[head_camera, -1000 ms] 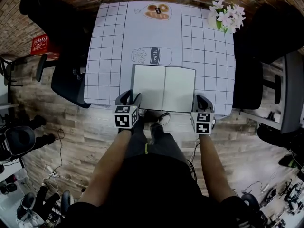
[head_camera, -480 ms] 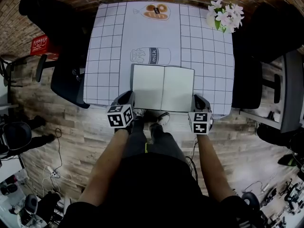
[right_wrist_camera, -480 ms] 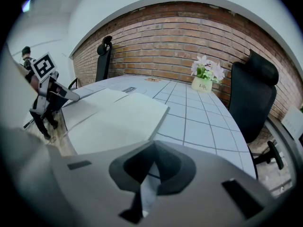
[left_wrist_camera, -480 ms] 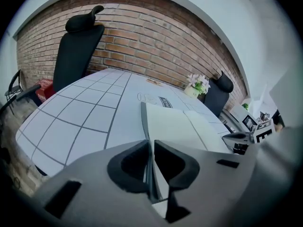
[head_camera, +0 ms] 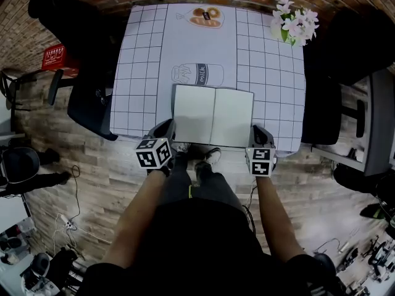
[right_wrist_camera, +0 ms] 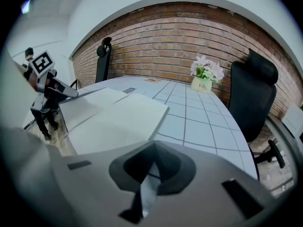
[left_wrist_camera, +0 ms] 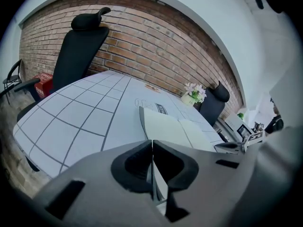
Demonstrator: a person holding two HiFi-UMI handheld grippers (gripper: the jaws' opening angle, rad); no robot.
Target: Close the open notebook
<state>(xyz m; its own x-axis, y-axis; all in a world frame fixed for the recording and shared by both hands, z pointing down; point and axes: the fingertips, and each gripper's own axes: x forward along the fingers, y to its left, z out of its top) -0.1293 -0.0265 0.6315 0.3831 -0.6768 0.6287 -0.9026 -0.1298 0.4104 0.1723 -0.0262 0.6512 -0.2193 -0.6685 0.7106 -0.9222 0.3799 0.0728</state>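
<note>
The open notebook lies flat, with blank white pages, at the near edge of the grid-patterned table. It also shows in the left gripper view and in the right gripper view. My left gripper is at the notebook's near left corner. Its jaws have just been closing and now meet in a thin line, shut. The notebook's left edge runs straight into that line, and I cannot tell whether any paper is pinched. My right gripper hangs off the near right corner, jaws together and holding nothing.
A pot of flowers stands at the far right corner of the table. Black office chairs flank it on the left and right. A brick wall runs behind, and a red box sits on the wooden floor at left.
The left gripper's fingers, spread apart a second ago, have come together. Its marker cube has rolled and shifted slightly left. The right gripper and the notebook have not moved.
</note>
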